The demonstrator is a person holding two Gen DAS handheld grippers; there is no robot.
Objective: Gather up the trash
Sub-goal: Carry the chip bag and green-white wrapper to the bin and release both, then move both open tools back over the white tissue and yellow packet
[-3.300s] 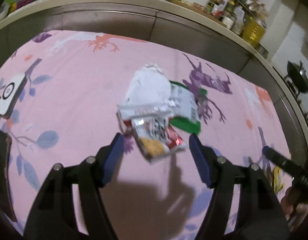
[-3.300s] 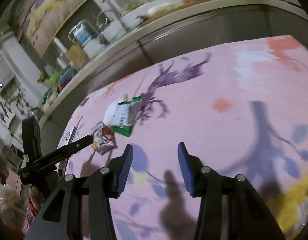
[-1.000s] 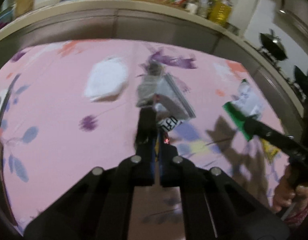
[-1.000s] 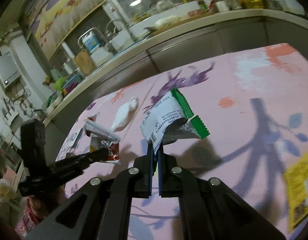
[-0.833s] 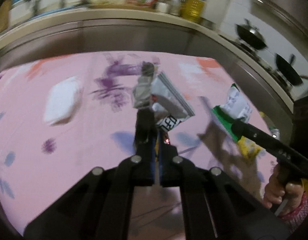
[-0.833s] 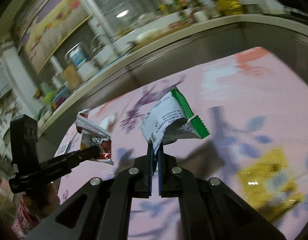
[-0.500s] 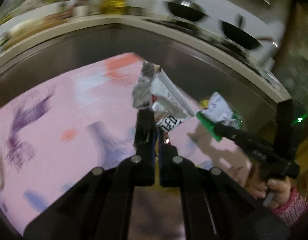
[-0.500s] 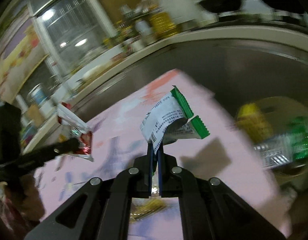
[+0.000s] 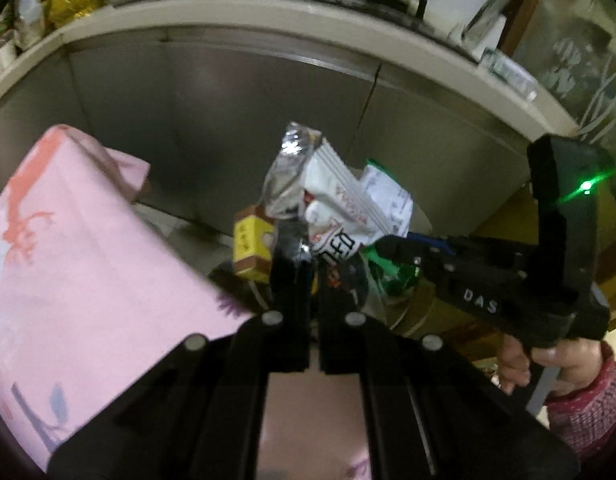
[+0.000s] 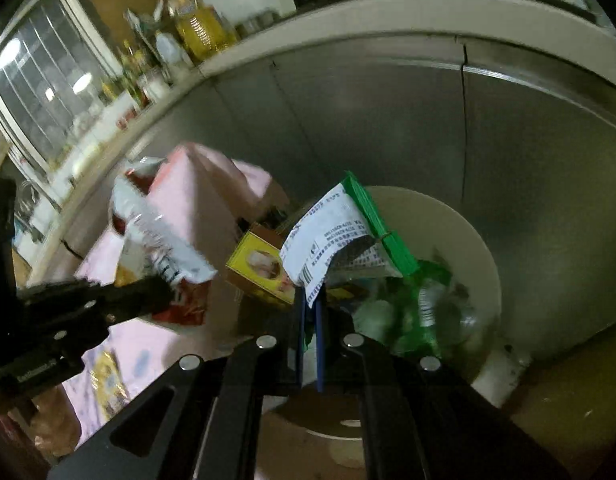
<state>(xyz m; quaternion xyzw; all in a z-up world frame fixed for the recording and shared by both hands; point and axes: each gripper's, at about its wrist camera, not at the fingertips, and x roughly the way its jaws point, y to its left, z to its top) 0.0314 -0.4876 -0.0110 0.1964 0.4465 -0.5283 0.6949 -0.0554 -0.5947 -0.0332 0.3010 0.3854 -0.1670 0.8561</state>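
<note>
My left gripper (image 9: 313,268) is shut on a red, white and silver snack wrapper (image 9: 324,196), held in the air past the table corner. My right gripper (image 10: 311,308) is shut on a green and white wrapper (image 10: 336,236), held above a cream round trash bin (image 10: 460,232) that holds green and clear trash. The right gripper (image 9: 392,240) shows in the left wrist view with its green wrapper (image 9: 384,196) just behind the snack wrapper. The left gripper (image 10: 148,284) with its snack wrapper (image 10: 156,236) shows at the left of the right wrist view.
The pink flowered tablecloth (image 9: 68,264) fills the left. A yellow and brown carton (image 10: 260,264) stands on the floor between table and bin. A yellow wrapper (image 10: 108,380) lies on the table edge. Steel cabinet fronts (image 10: 388,120) rise behind the bin.
Both grippers have swung right off the table with their wrappers held. The right one now hangs over the trash bin, and the left one is beside it past the table corner.
</note>
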